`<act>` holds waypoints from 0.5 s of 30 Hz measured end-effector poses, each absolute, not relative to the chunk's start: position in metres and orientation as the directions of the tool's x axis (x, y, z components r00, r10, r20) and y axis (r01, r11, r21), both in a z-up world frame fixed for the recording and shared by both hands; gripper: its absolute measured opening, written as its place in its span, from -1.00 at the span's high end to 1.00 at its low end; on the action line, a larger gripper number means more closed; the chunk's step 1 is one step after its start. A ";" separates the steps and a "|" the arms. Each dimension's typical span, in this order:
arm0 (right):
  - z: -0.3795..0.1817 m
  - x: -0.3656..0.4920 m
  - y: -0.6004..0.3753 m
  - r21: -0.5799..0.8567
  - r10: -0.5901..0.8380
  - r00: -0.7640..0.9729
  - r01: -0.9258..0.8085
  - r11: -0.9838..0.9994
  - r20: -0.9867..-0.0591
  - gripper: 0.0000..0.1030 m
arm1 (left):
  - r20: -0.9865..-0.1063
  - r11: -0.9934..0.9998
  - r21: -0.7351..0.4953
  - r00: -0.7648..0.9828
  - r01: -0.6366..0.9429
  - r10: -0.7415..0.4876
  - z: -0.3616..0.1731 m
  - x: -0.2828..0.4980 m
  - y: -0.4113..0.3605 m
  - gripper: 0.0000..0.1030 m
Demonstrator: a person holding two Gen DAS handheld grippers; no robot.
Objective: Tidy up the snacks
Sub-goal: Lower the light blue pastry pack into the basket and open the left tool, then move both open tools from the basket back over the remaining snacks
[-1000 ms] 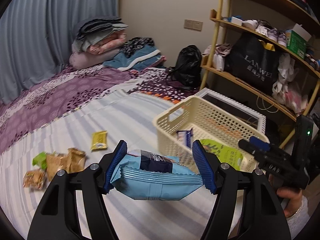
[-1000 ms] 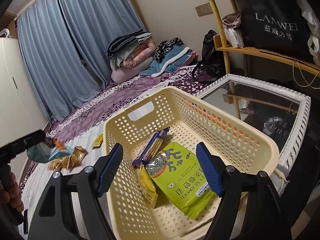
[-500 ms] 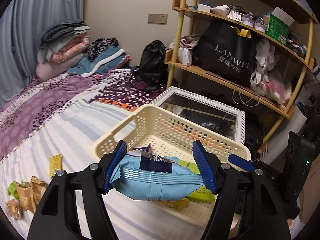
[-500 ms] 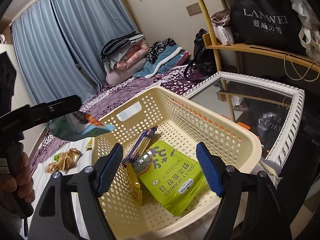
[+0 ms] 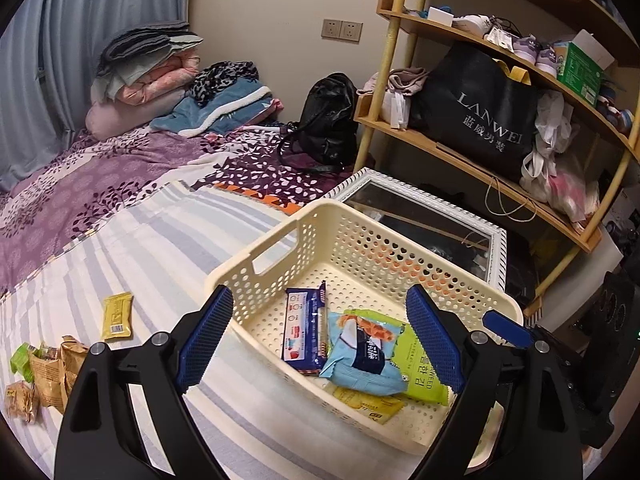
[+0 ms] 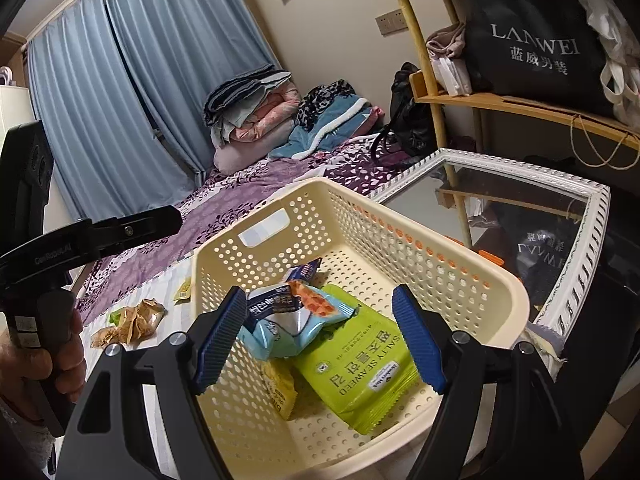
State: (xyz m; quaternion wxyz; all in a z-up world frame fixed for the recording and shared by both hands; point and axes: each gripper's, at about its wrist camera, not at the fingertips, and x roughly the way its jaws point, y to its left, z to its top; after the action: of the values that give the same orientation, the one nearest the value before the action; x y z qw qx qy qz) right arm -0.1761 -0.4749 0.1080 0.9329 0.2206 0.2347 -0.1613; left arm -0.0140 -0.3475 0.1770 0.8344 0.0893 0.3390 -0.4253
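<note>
Snacks left on bed [image 5: 116, 316]: down-left of my left gripper [image 5: 320, 340], nearer it than right gripper [image 6: 320, 336]. Left jaws opening, empty; blue packet [image 5: 360, 364] lies in basket [image 5: 256, 248]. Right half-open, empty.

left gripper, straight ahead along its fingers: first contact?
Most likely the light blue snack bag lying in the cream basket. The left gripper points down into it, jaws opening with nothing between them. Depth is unclear; the dark blue packet beside it is close too.
</note>
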 end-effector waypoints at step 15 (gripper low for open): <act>0.131 -0.169 -0.447 0.310 -0.173 0.861 0.350 0.884 -0.479 -0.47 | -0.636 0.680 -0.141 0.460 0.720 -0.619 0.180 -0.006 -0.308 -0.89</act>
State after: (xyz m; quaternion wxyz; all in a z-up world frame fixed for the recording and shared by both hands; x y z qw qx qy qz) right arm -0.1686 -0.4467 0.1311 0.9442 0.1969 0.2249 -0.1384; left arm -0.0063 -0.3081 0.1797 0.8512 0.0741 0.3395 -0.3933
